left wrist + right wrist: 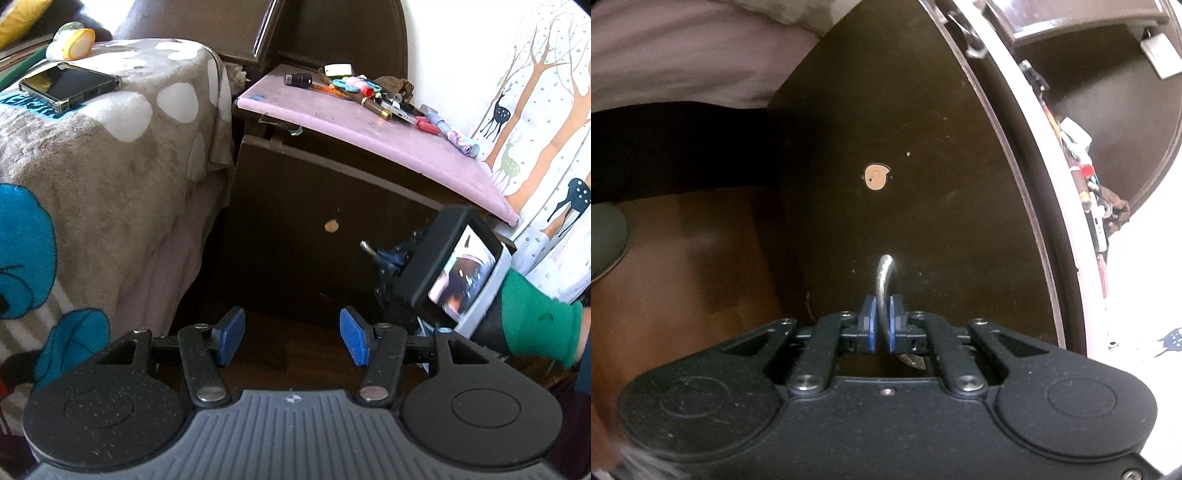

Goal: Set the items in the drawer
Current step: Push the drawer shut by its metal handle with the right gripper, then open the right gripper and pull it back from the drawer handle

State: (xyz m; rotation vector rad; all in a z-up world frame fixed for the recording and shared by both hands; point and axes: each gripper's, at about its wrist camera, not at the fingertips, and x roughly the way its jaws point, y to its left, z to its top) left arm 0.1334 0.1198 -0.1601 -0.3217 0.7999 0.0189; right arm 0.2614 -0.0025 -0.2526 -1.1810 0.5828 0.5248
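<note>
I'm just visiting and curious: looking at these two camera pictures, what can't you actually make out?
- Drawer inside: neither view shows it; the dark front covers it.
- Clutter on the pink top: too small in the left view, edge-on in the right.
- Right tool: shut on the handle; in the left view its camera screen hides the grip.
- Person: only a green sleeve, cut off by the edge.

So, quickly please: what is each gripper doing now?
Left gripper: open, holding nothing.
Right gripper: closed on the metal drawer handle.
</note>
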